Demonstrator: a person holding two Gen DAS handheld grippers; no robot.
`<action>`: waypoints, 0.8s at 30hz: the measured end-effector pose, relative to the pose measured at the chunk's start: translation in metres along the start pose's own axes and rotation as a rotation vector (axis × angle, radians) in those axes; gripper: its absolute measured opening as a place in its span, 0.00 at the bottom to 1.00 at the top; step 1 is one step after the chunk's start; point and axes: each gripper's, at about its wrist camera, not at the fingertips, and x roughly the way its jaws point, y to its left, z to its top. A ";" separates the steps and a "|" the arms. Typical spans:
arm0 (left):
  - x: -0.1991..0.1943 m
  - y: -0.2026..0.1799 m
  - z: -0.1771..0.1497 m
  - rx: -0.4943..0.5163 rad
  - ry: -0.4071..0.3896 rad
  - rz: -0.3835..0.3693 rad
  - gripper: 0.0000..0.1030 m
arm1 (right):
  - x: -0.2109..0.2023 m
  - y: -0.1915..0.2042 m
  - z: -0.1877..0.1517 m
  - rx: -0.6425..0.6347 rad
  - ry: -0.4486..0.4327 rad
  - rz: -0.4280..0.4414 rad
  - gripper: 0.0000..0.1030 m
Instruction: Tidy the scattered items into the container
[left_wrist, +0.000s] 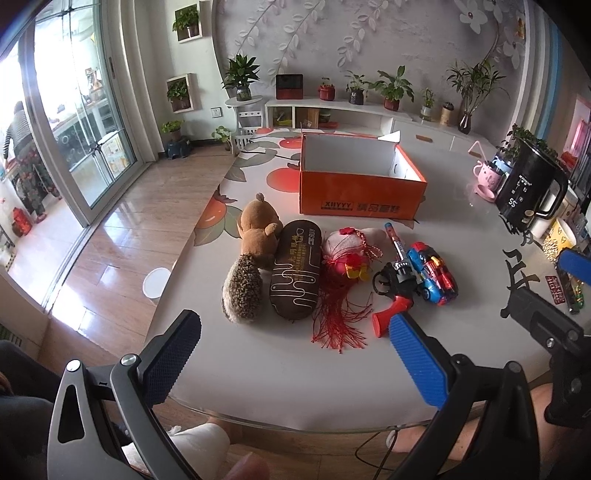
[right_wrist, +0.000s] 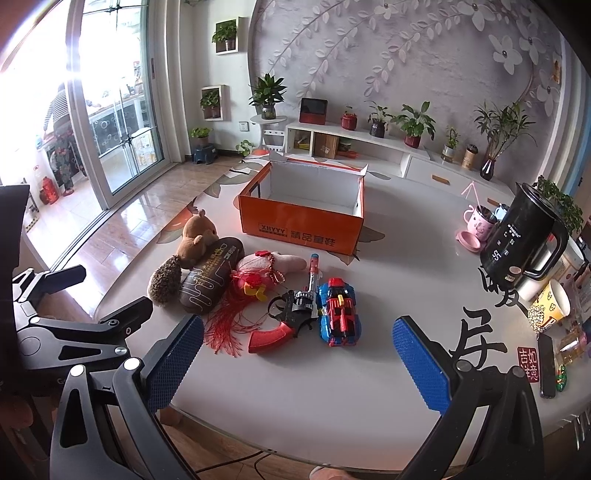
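Note:
An open, empty orange box (left_wrist: 360, 192) (right_wrist: 301, 225) stands mid-table. In front of it lie a brown plush bear (left_wrist: 258, 230) (right_wrist: 195, 236), a hedgehog plush (left_wrist: 242, 290) (right_wrist: 164, 282), a dark brown case (left_wrist: 297, 271) (right_wrist: 210, 275), a pink plush with red tassels (left_wrist: 343, 254) (right_wrist: 266, 269), a toy revolver (left_wrist: 397, 280) (right_wrist: 295, 308) and a blue-red toy car (left_wrist: 434, 275) (right_wrist: 340, 314). My left gripper (left_wrist: 293, 354) is open and empty near the table's front edge. My right gripper (right_wrist: 297, 360) is open and empty, also short of the toys.
A black kettle (left_wrist: 530, 188) (right_wrist: 517, 236), a pink cup on a saucer (left_wrist: 489, 177) (right_wrist: 478, 227), a paper cup (right_wrist: 546, 308) and a phone (right_wrist: 546, 363) stand at the table's right. Low shelves with plants line the far wall. A wooden floor lies left.

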 end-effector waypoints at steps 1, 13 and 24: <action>0.001 0.001 0.000 0.000 0.000 0.001 1.00 | 0.000 0.000 0.000 0.000 0.001 0.000 1.00; -0.001 -0.003 -0.001 0.005 -0.001 0.012 1.00 | 0.000 -0.001 -0.001 0.004 0.002 0.002 1.00; -0.001 -0.003 -0.001 0.005 -0.007 0.003 1.00 | 0.001 -0.003 -0.001 0.007 0.005 0.002 1.00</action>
